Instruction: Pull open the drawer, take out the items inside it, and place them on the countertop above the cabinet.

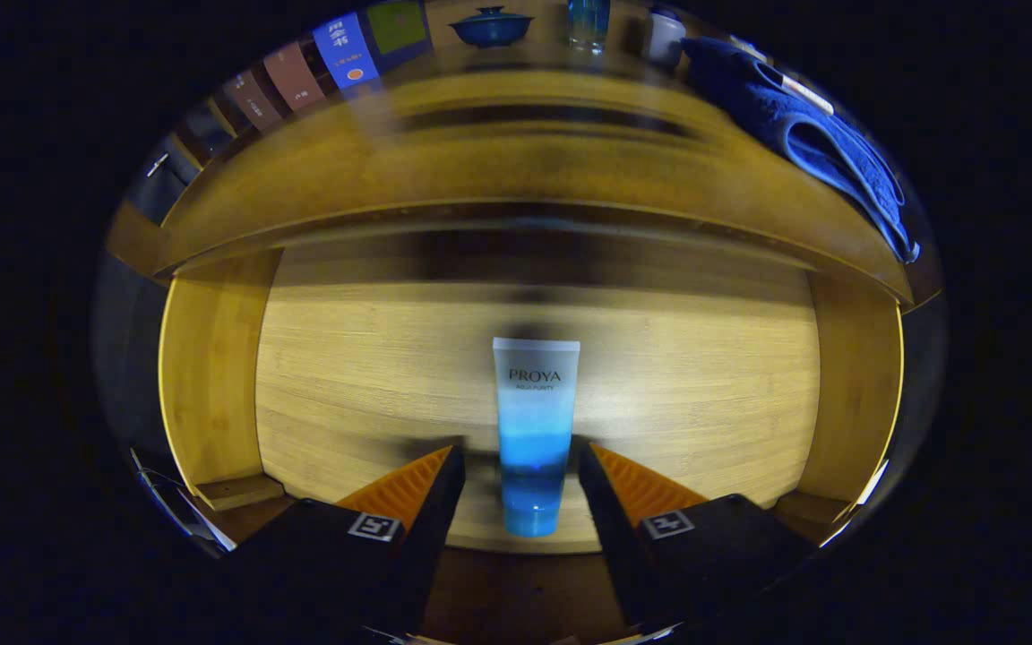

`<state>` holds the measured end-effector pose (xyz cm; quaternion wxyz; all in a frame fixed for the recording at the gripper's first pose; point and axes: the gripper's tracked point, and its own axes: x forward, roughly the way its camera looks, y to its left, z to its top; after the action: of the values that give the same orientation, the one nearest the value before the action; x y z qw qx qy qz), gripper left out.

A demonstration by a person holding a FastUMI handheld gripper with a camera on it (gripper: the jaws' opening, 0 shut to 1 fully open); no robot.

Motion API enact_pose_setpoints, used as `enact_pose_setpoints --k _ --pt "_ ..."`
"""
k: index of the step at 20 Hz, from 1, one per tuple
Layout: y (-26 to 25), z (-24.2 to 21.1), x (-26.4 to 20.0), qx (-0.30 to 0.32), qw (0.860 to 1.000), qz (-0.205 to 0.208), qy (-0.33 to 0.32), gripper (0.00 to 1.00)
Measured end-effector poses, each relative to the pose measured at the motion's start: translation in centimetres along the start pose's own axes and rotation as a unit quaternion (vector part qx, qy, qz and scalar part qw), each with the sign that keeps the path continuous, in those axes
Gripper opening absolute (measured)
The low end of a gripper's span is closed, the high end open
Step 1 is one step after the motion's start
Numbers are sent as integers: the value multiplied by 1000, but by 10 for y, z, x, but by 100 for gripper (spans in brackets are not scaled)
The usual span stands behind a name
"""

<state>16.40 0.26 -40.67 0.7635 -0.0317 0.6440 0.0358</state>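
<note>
The wooden drawer stands pulled open, and I look down into it. A single tube, white at its far end and fading to blue at the cap end, lies on the drawer's floor pointing away from me. My gripper is open, with one finger on each side of the tube's blue lower half. The left finger leaves a small gap; the right finger is very close to the tube. The wooden countertop runs across above the drawer.
On the countertop a folded blue towel lies at the right. Behind it stand a white cup, a glass and a lidded dark blue bowl. Several books stand at the back left.
</note>
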Motion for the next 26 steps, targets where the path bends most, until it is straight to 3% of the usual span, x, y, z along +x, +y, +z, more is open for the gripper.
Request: enact_pose_setpoints --k 6,13,20,26 --pt "-4 -5 5 -22 1000 4 -10 37" --pt "20 -6 -52 -15 997 56 -47 37" --pt "34 33 -146 -13 991 93 -99 37" --pt "15 127 -154 4 991 50 -126 37"
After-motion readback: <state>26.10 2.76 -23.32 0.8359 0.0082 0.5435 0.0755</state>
